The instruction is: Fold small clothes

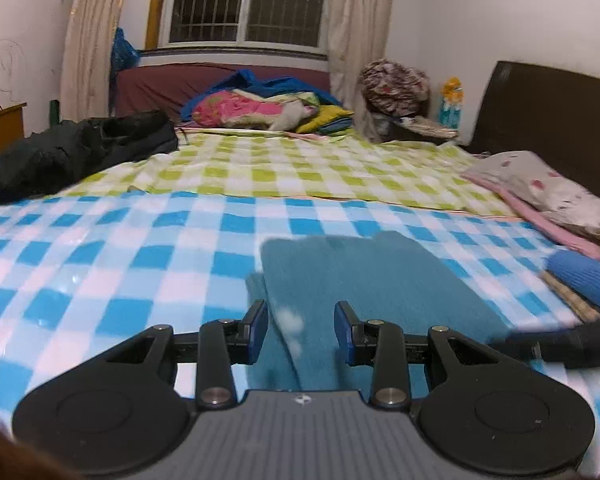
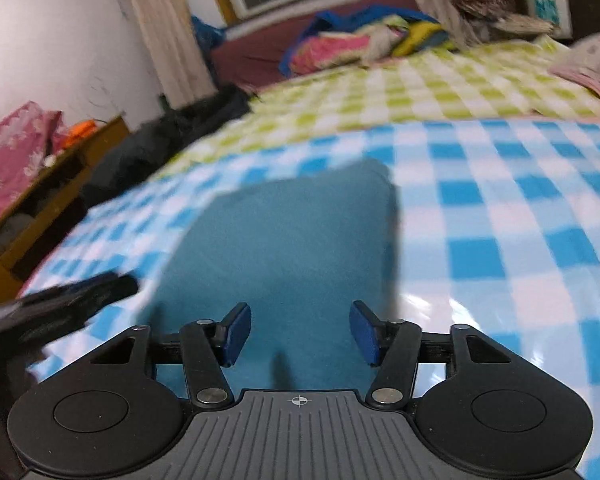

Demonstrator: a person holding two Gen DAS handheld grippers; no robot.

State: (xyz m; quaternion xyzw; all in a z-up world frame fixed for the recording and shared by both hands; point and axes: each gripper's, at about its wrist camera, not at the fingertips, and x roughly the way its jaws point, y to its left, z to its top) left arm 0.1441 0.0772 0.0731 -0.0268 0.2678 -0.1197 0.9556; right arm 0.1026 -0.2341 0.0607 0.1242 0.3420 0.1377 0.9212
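A teal garment (image 1: 360, 272) lies folded and flat on the blue-and-white checked bed cover (image 1: 100, 264). My left gripper (image 1: 302, 330) hovers over its near left part, jaws apart, blue pads clear of the cloth. In the right wrist view the same teal garment (image 2: 292, 240) fills the middle, and my right gripper (image 2: 300, 332) stands open above its near edge with nothing pinched. The blurred black shape at the right edge of the left wrist view is the right gripper (image 1: 560, 344). The left gripper (image 2: 60, 300) shows as a blur at the left of the right wrist view.
A rolled blue knit piece (image 1: 584, 280) lies at the right, with a pillow (image 1: 548, 188) and a dark headboard (image 1: 548, 108) behind it. A black jacket (image 1: 72, 152) lies far left. Piled bedding (image 1: 260, 108) sits under the window. A wooden desk (image 2: 40, 200) stands beside the bed.
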